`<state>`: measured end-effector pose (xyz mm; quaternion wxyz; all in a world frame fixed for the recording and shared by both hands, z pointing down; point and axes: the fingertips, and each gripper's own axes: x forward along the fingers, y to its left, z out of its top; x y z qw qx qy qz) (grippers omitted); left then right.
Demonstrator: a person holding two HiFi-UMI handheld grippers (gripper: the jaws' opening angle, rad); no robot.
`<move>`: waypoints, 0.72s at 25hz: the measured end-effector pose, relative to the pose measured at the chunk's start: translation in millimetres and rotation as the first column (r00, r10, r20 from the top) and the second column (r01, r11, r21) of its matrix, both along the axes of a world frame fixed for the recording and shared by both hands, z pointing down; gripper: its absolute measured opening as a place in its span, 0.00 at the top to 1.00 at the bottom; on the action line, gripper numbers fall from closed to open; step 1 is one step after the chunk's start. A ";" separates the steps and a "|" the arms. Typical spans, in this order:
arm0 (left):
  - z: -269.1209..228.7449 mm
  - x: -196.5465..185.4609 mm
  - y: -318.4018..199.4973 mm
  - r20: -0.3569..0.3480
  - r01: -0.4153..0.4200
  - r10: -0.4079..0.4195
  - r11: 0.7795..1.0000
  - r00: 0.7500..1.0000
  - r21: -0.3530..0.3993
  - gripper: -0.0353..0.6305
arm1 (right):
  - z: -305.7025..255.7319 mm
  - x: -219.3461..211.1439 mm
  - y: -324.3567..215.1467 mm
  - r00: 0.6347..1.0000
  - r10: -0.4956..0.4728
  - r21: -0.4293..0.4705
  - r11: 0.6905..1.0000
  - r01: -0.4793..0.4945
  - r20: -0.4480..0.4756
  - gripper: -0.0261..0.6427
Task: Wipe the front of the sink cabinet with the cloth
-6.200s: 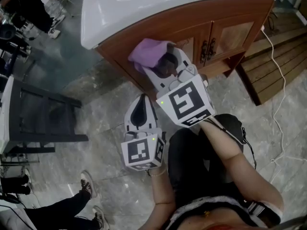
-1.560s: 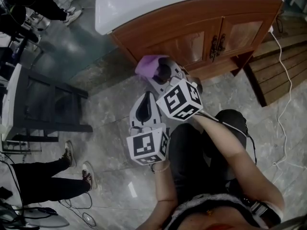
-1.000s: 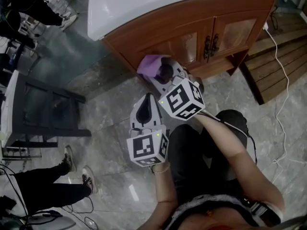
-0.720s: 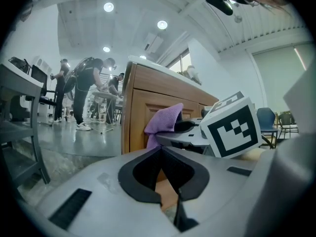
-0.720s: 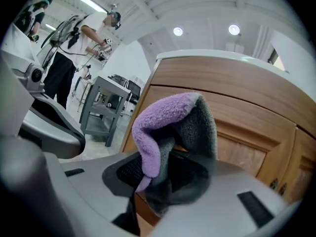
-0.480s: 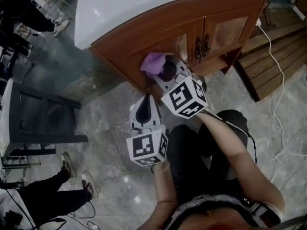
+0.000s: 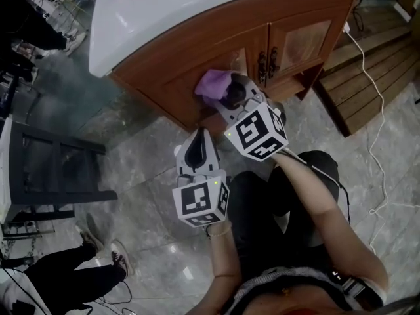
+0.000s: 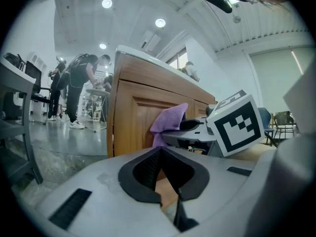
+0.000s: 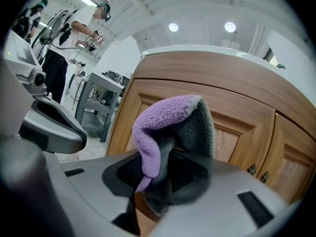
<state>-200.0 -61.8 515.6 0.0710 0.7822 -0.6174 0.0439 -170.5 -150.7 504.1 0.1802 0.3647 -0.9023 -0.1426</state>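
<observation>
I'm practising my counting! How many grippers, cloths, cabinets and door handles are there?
Grippers: 2, the left gripper and the right gripper
Cloth: 1, purple, held in the right gripper
Sink cabinet: 1
Door handles: 2
Total: 6

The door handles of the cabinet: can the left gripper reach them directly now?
Probably not directly. The right gripper, shut on the purple cloth, lies between the left gripper and the handles; the left one would likely need to go around it.
</observation>
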 end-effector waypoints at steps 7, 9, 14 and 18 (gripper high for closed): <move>2.5 14.4 -5.9 -0.005 -0.032 0.032 0.999 0.999 -0.005 0.95 | 1.7 18.3 -7.2 0.999 0.033 -0.007 0.999 -0.033 -0.002 0.71; 3.5 17.9 -7.5 -0.006 -0.039 0.039 0.999 0.999 -0.007 0.95 | 2.5 24.4 -9.4 0.999 0.045 -0.008 0.999 -0.045 -0.005 0.71; 5.2 23.3 -10.9 -0.012 -0.057 0.057 0.998 0.998 -0.008 0.95 | 4.6 44.5 -16.0 0.995 0.093 -0.007 0.996 -0.093 -0.019 0.71; 7.0 31.1 -14.3 -0.018 -0.078 0.078 0.997 0.997 -0.009 0.95 | 5.0 63.4 -23.0 0.991 0.132 -0.011 0.991 -0.133 -0.021 0.71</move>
